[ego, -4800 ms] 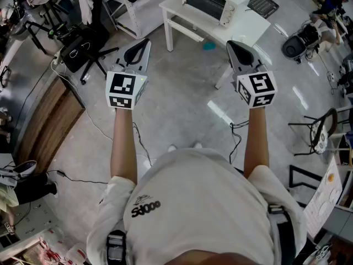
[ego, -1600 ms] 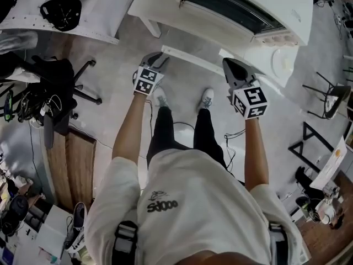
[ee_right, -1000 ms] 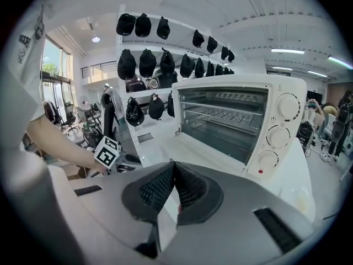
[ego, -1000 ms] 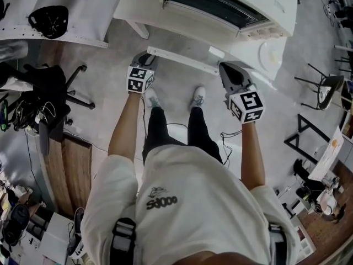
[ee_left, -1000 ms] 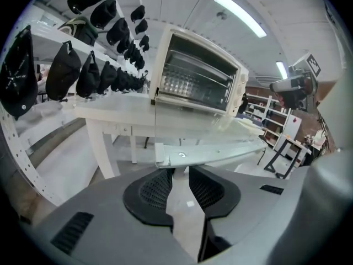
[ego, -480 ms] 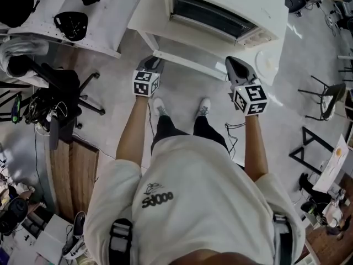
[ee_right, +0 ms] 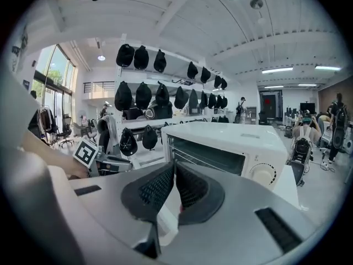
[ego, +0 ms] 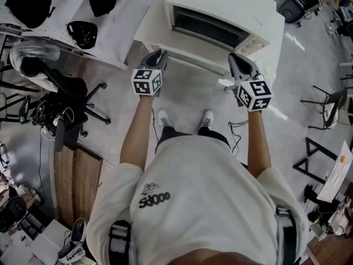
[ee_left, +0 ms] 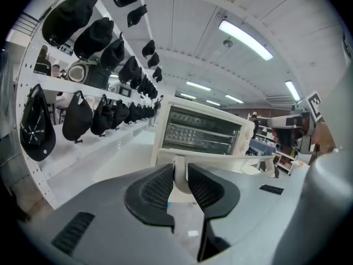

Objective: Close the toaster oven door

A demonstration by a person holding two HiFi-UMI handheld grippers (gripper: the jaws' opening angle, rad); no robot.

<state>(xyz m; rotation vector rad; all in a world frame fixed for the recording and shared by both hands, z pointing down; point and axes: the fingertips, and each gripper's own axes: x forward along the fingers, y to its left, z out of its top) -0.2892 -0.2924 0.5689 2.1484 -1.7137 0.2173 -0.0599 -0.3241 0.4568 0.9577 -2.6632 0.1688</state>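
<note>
A white toaster oven (ego: 220, 7) stands on a white table (ego: 150, 31), and its door (ego: 193, 64) lies open toward me. My left gripper (ego: 156, 57) is at the left end of the door's front edge. In the left gripper view its jaws are closing on a white post of the door handle (ee_left: 180, 173), which fills the gap between the pads of the left gripper (ee_left: 180, 176). My right gripper (ego: 237, 63) is at the door's right end. Its jaws in the right gripper view (ee_right: 174, 175) stand together with only a slit. The oven (ee_right: 231, 142) shows its rack.
A white shelf board with black caps (ego: 83, 15) runs to the left of the table. A black office chair (ego: 66, 109) stands at the left. Black stools (ego: 325, 104) are at the right. The person's feet (ego: 185, 117) are on the grey floor below the door.
The person has stepped closer to the oven. Both grippers have moved forward to the door's front edge, and the left jaws have come in around the handle post.
</note>
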